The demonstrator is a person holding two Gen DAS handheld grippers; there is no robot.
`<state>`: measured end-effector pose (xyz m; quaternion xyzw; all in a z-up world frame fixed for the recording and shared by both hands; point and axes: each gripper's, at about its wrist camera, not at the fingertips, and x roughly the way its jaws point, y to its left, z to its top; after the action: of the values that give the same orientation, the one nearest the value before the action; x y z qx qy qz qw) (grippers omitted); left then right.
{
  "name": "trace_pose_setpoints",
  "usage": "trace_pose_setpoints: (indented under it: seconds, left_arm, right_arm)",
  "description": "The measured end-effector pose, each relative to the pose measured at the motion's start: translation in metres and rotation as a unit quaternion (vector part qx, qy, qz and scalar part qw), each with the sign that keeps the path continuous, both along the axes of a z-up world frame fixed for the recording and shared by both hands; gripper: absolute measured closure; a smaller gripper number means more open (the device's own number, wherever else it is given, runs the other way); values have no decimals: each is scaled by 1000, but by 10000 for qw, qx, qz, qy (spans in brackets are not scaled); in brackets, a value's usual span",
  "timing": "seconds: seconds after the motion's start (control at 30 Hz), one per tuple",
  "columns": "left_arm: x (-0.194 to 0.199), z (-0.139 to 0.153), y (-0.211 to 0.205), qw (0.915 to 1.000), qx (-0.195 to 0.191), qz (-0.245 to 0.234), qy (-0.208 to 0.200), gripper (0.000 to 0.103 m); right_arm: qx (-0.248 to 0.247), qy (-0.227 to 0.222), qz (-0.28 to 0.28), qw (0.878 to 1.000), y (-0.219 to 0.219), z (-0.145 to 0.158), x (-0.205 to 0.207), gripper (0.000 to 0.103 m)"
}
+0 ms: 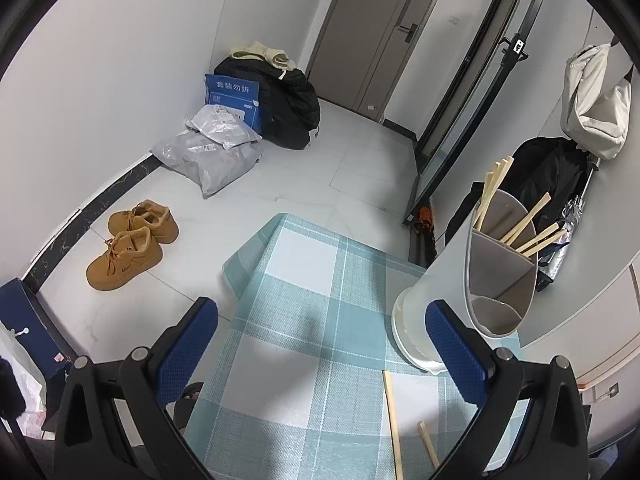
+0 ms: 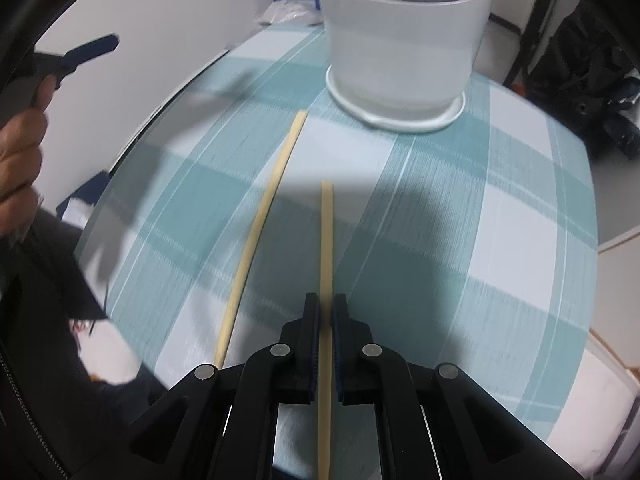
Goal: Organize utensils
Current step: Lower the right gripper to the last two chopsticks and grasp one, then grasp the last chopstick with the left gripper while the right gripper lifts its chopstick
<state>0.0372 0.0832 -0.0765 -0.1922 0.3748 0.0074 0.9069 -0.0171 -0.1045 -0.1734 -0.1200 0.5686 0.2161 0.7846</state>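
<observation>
clearly right claw (image 2: 326,312) pinches a pale, slender chopstick (image 2: 327,240).

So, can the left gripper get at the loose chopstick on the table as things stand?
Probably yes: the left gripper is open and empty, and nothing covers the loose chopstick lying beside the holder.

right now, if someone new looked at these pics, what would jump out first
The right gripper is shut on a pale chopstick in the middle of the teal checked tablecloth, with a second chopstick lying loose to its left. Beyond them stands the white utensil holder, already holding several chopsticks in the left wrist view. The left gripper hangs open above the table.
</observation>
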Motion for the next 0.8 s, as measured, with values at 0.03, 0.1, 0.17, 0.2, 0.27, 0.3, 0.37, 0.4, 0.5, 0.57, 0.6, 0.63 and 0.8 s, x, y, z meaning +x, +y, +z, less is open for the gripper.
trace_pose_setpoints:
  seconds: [0.03, 0.1, 0.17, 0.2, 0.27, 0.3, 0.37, 0.4, 0.5, 0.57, 0.6, 0.63, 0.8]
  left_arm:
    - [0, 0, 0, 10000, -14, 1, 9, 1]
    - [1, 0, 1, 10000, -35, -5, 46, 1]
    - [2, -1, 2, 10000, -49, 10, 64, 1]
    - [2, -1, 3, 9999, -75, 34, 76, 1]
    - [3, -2, 4, 9998, -153, 49, 113, 1]
    - [4, -3, 5, 9997, -183, 62, 127, 1]
    - [4, -4, 6, 9996, -205, 101, 158, 1]
    - [4, -4, 6, 9996, -205, 106, 171, 1]
    - [2, -3, 8, 9996, -191, 110, 183, 1]
    - [1, -2, 9, 9996, -166, 147, 157, 1]
    - [2, -2, 10, 9996, -167, 166, 157, 1]
    - [2, -3, 10, 9995, -176, 182, 172, 1]
    - [4, -9, 15, 9988, -265, 297, 290, 1]
  right_arm:
    - [-16, 28, 11, 10000, 0, 0, -1, 97]
    - [-33, 54, -62, 10000, -3, -1, -4, 97]
    - [17, 62, -156, 9999, -6, -1, -7, 97]
    - [70, 71, -214, 9997, -8, -1, -8, 97]
    - [168, 110, -265, 9994, -15, -2, -11, 97]
    - [195, 128, -281, 9993, -15, -2, -10, 96]
    - [228, 150, -311, 9991, -15, -2, -4, 91]
    - [219, 139, -305, 9992, -14, 0, 2, 89]
    - [202, 112, -273, 9994, -7, 1, 13, 81]
    - [156, 130, -233, 9995, -1, 1, 22, 81]
    - [142, 119, -193, 9996, 3, 1, 25, 81]
    - [111, 115, -136, 9998, 7, 0, 29, 81]
    - [-192, 68, 67, 9998, 29, 1, 45, 84]
